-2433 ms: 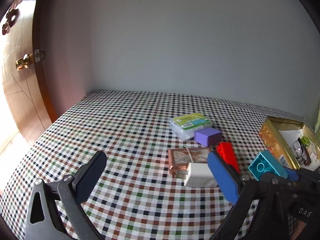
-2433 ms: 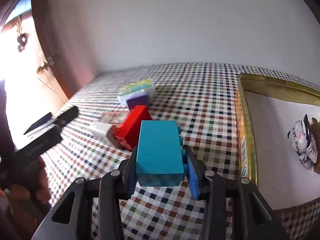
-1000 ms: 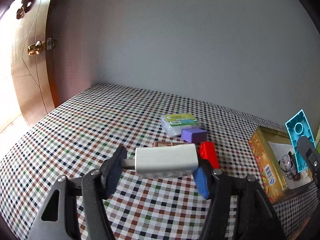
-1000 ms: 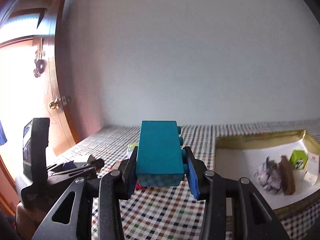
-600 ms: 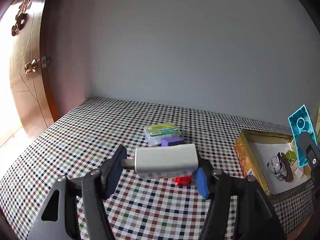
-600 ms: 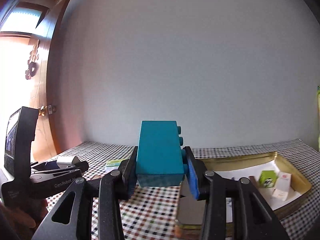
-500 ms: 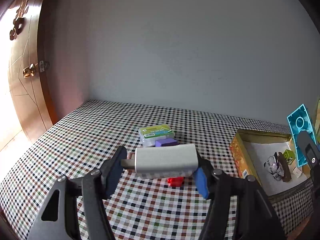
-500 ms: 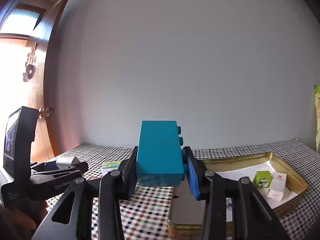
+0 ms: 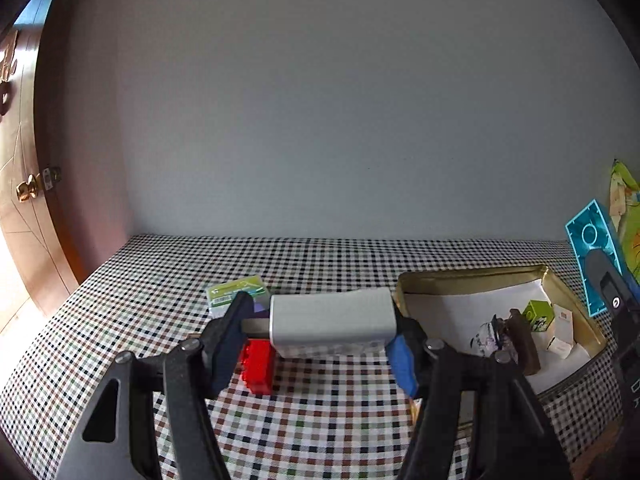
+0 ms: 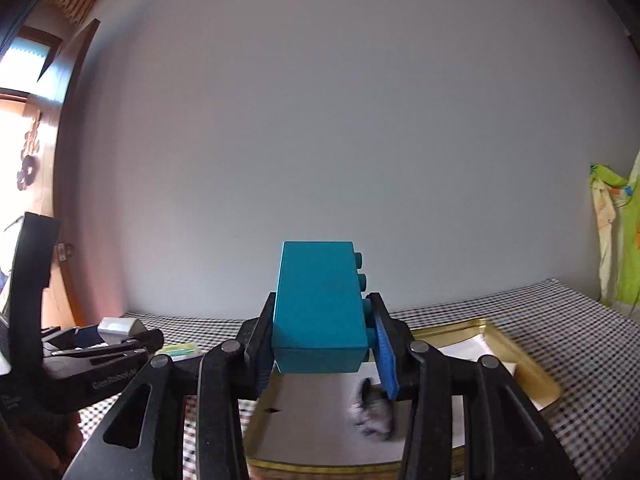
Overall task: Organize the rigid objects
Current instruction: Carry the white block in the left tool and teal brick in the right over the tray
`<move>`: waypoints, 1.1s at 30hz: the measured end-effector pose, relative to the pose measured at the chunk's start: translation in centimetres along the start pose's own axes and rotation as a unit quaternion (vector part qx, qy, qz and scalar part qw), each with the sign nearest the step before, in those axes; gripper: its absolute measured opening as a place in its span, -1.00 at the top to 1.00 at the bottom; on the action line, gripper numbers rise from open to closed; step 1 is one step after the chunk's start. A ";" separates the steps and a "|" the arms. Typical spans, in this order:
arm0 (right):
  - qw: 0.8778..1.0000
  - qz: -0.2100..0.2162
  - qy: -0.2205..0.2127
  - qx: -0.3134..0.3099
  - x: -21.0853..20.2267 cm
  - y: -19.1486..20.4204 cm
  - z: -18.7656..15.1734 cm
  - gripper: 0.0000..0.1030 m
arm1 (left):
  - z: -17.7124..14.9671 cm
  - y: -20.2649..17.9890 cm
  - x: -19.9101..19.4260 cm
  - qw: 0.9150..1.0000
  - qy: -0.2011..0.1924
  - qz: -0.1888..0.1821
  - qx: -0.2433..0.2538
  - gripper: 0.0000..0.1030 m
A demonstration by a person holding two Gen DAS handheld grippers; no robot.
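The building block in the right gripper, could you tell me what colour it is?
Teal; the building block shows best in the right wrist view.

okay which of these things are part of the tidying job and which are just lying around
Part of the job:
white charger in the left gripper
teal block in the right gripper
gold tin
red block
green-labelled box

Just there:
checkered tablecloth
door
green cloth

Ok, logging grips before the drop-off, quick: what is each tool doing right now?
Left tool: shut on the white rectangular plastic charger block.
Right tool: shut on the teal plastic building brick.
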State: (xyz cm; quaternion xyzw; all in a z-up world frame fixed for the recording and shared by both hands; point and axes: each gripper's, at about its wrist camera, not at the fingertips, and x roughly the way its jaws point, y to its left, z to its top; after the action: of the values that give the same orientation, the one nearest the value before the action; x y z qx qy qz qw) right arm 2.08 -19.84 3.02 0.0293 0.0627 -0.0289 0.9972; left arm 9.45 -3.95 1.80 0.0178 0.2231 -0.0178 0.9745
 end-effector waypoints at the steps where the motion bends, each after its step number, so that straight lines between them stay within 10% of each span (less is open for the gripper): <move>1: 1.000 -0.004 -0.001 0.002 0.0 -0.4 0.1 0.13 | 0.1 -0.6 0.1 1.000 -0.001 -0.003 0.004 -0.21; 33: 0.992 -0.109 0.056 0.014 3.9 -12.2 0.7 0.13 | 0.7 -13.5 5.7 0.996 0.035 -0.056 0.062 -0.21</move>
State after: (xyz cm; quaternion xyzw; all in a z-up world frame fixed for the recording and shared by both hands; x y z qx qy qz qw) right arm 5.27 -32.30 2.59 0.0381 0.1205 -0.1367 0.9825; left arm 14.30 -17.65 -0.41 0.0664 0.2563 -0.0852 0.9606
